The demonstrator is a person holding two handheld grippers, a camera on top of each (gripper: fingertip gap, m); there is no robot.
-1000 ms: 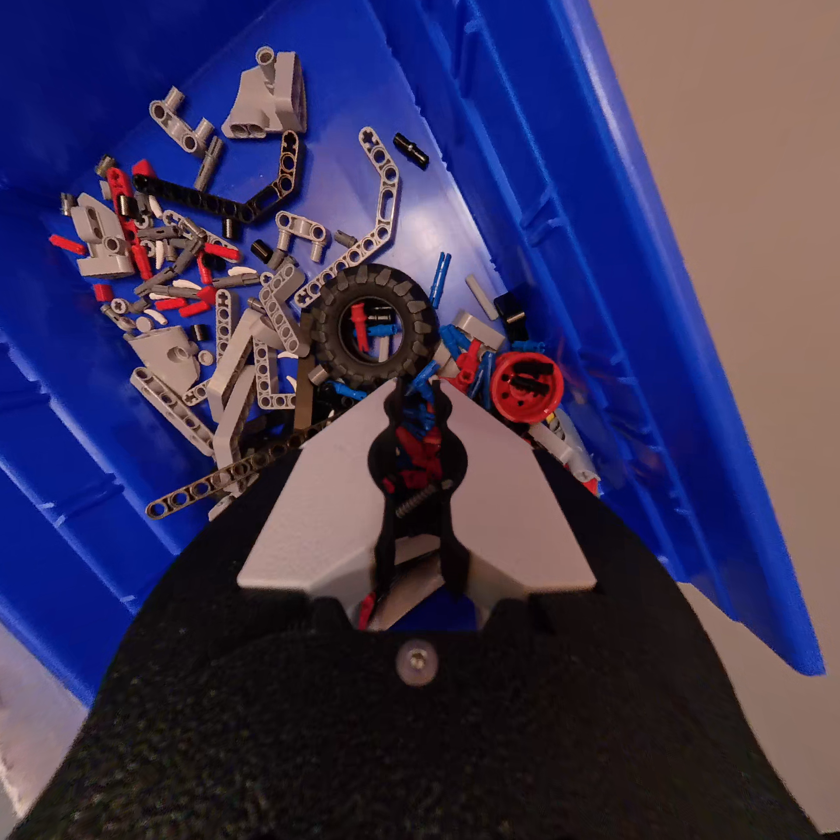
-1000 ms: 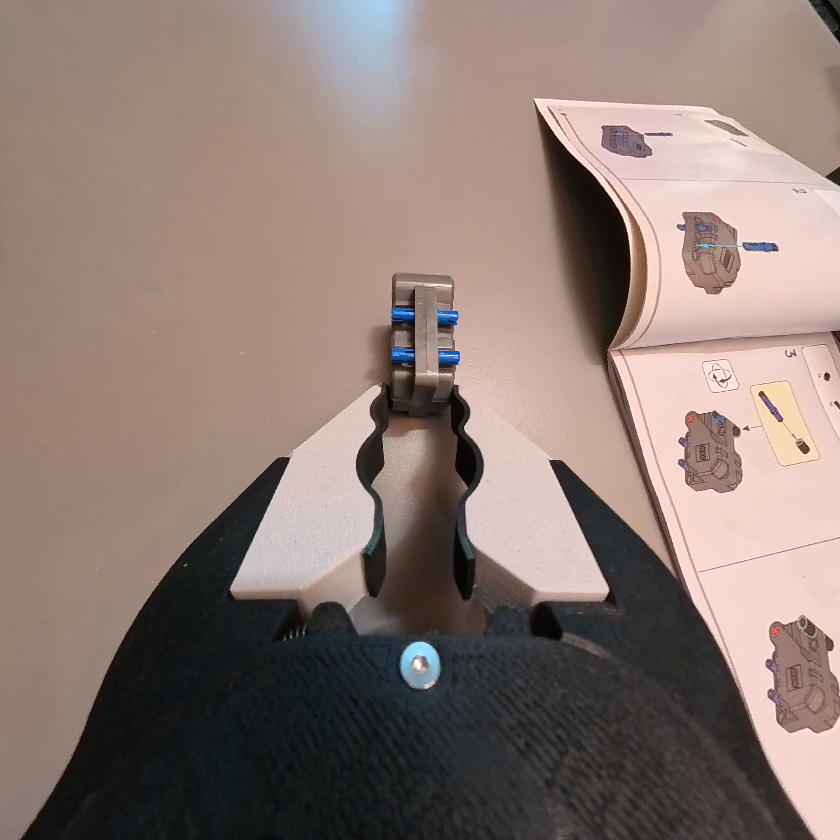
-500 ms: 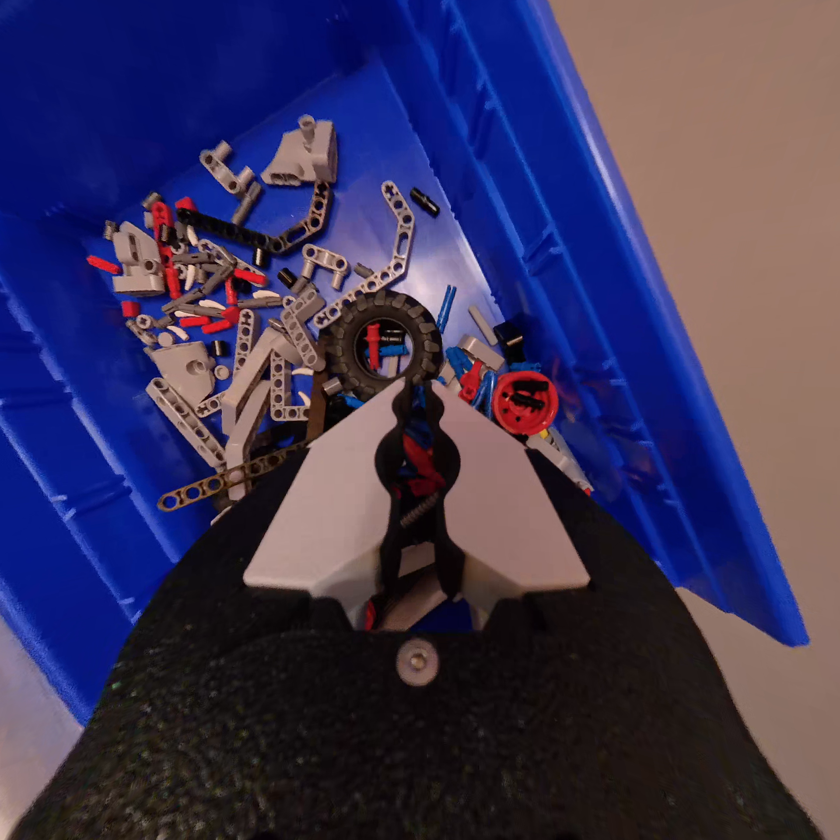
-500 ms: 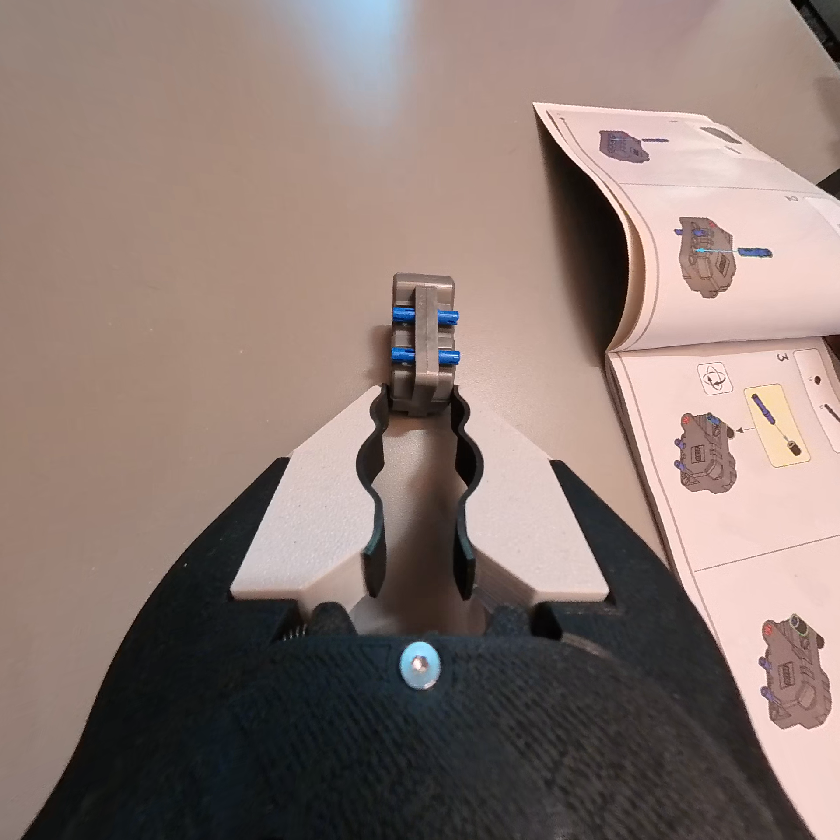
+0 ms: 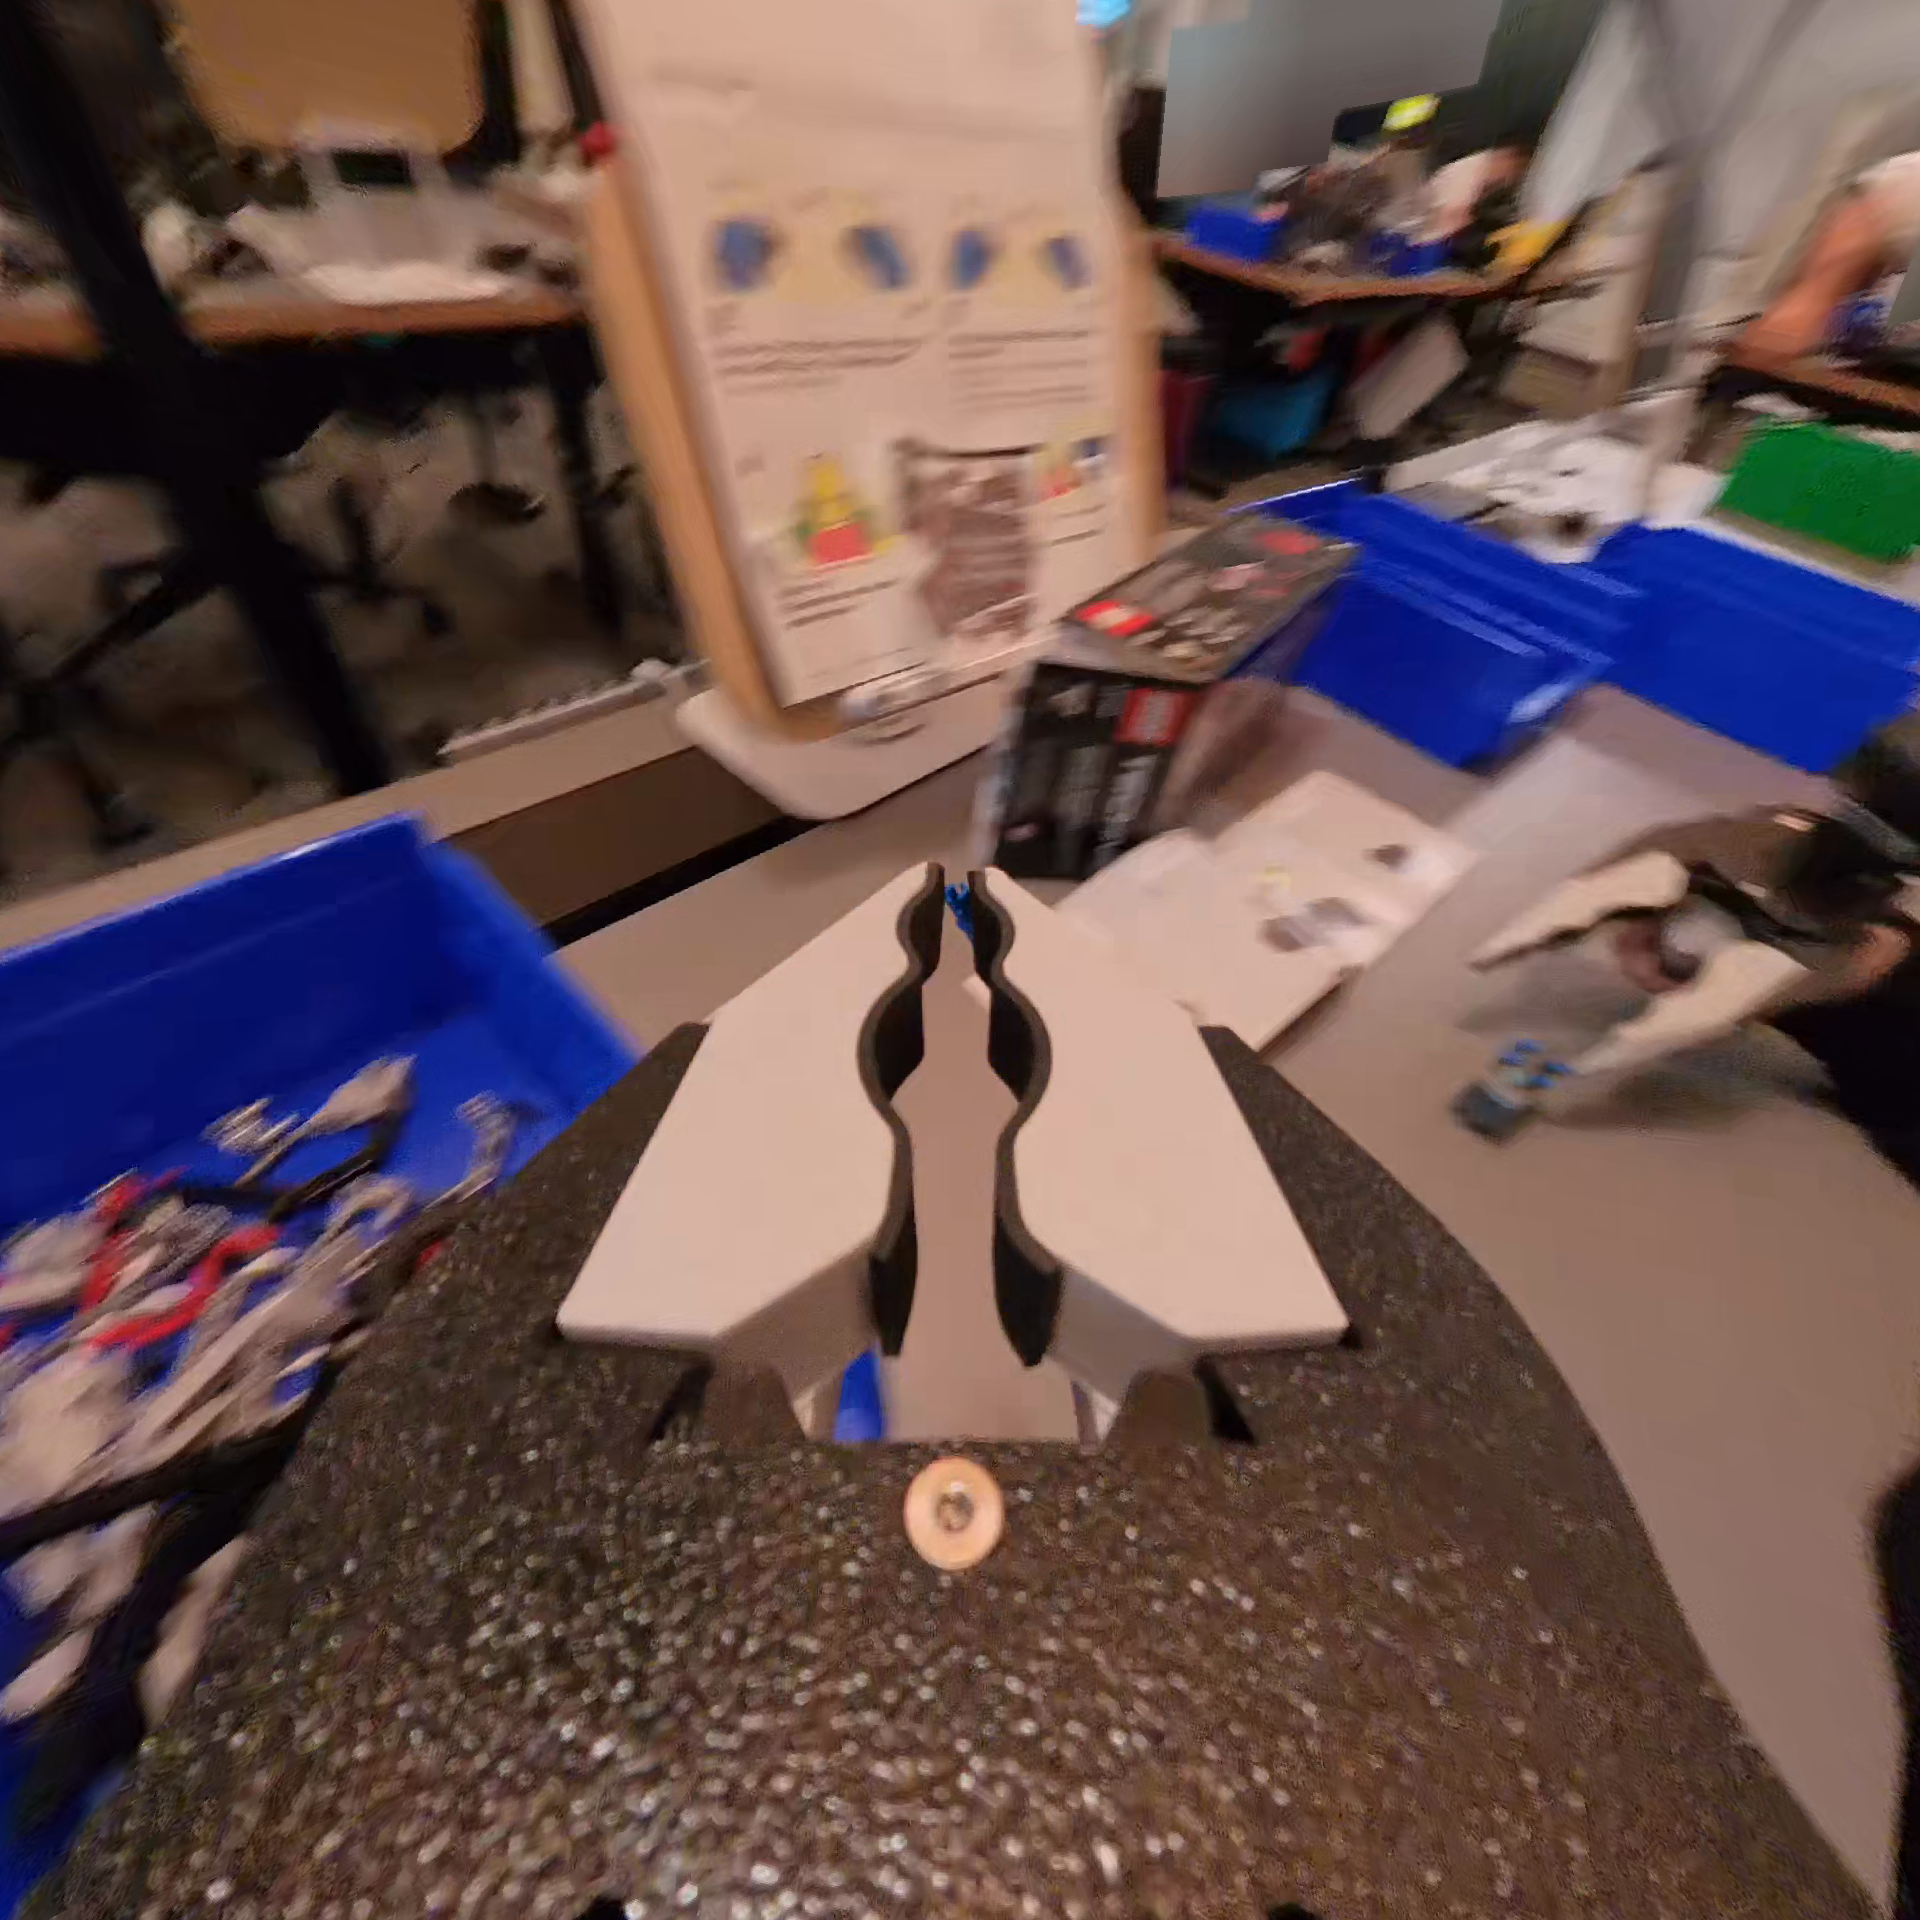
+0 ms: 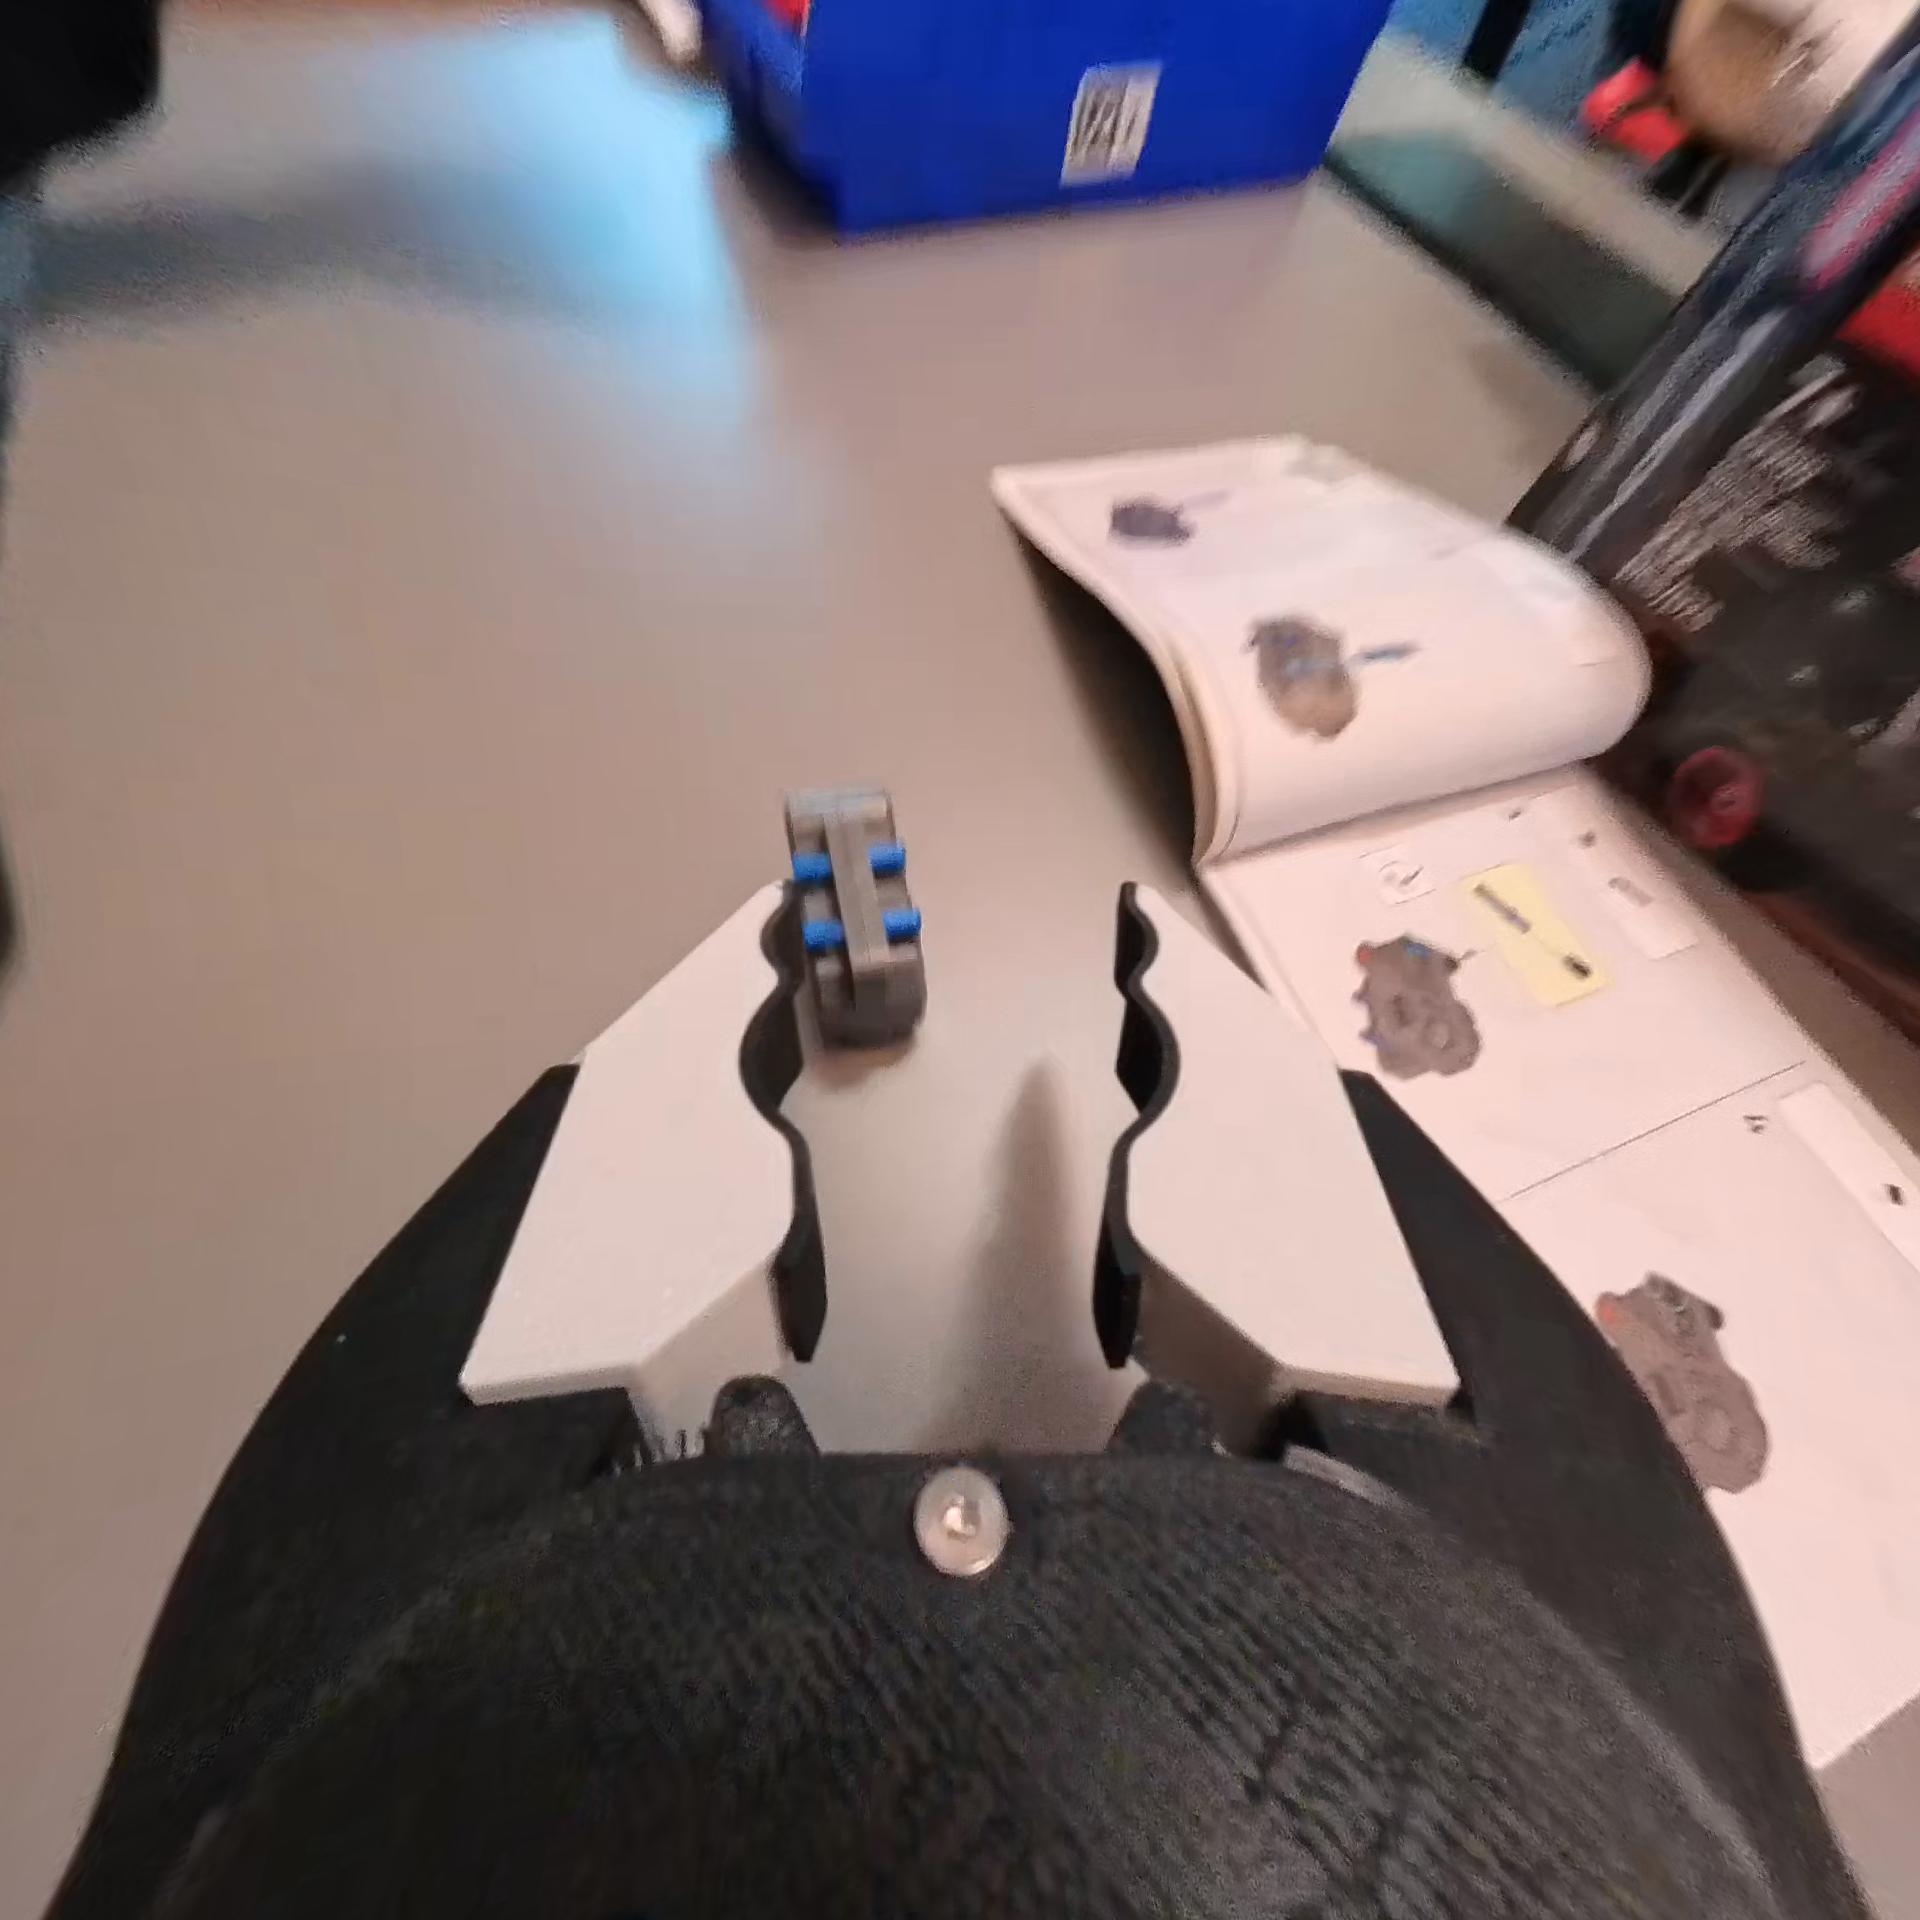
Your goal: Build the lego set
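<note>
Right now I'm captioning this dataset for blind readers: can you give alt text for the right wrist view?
The open right gripper reaches over a grey table, with a small grey block studded with blue pegs standing beside its left finger. An open instruction booklet lies to the right, and a blue bin sits farther back.

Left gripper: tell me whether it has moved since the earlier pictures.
Yes. The left gripper has come up out of the blue bin, which now lies low at its left, and points across the table, jaws nearly shut on a small blue piece.
</note>
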